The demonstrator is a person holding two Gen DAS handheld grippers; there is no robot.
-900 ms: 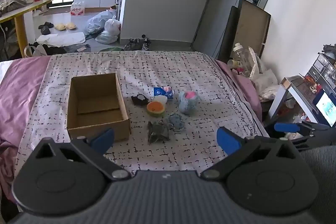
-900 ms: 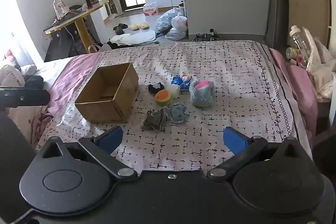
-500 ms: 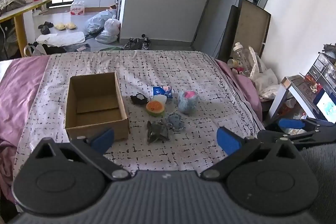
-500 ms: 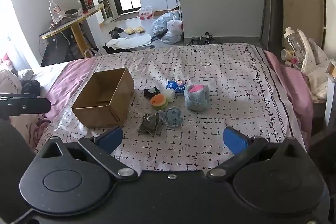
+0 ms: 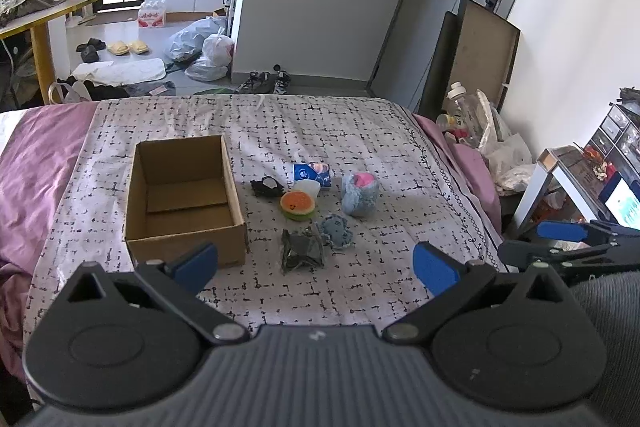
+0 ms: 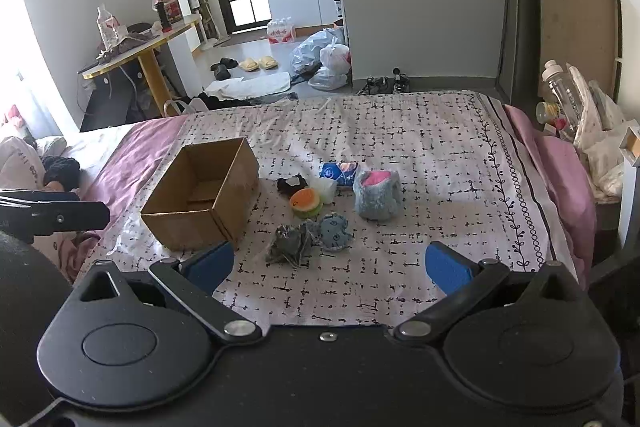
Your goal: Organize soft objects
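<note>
An open, empty cardboard box [image 5: 184,199] [image 6: 204,195] sits on the patterned bed cover. To its right lie several soft things: a grey crumpled cloth [image 5: 301,250] [image 6: 289,245], a blue plush piece [image 5: 336,230] [image 6: 335,231], an orange and green round toy [image 5: 297,205] [image 6: 306,203], a fluffy blue and pink toy [image 5: 359,194] [image 6: 378,194], a black item [image 5: 267,185] [image 6: 291,183] and a blue packet [image 5: 313,174] [image 6: 339,173]. My left gripper [image 5: 314,263] is open and empty, held back from the objects. My right gripper [image 6: 328,265] is open and empty too, and also shows in the left wrist view [image 5: 560,243].
The bed cover [image 5: 360,131] ends at a pink edge on the right, with bottles and bags [image 5: 476,123] beside it. A purple blanket [image 5: 36,155] lies left of the box. Plastic bags [image 5: 204,45] and shoes lie on the floor beyond.
Both grippers have drifted back and up a little, so the bed and objects look slightly farther away. Both stay open. Nothing on the bed has moved.
</note>
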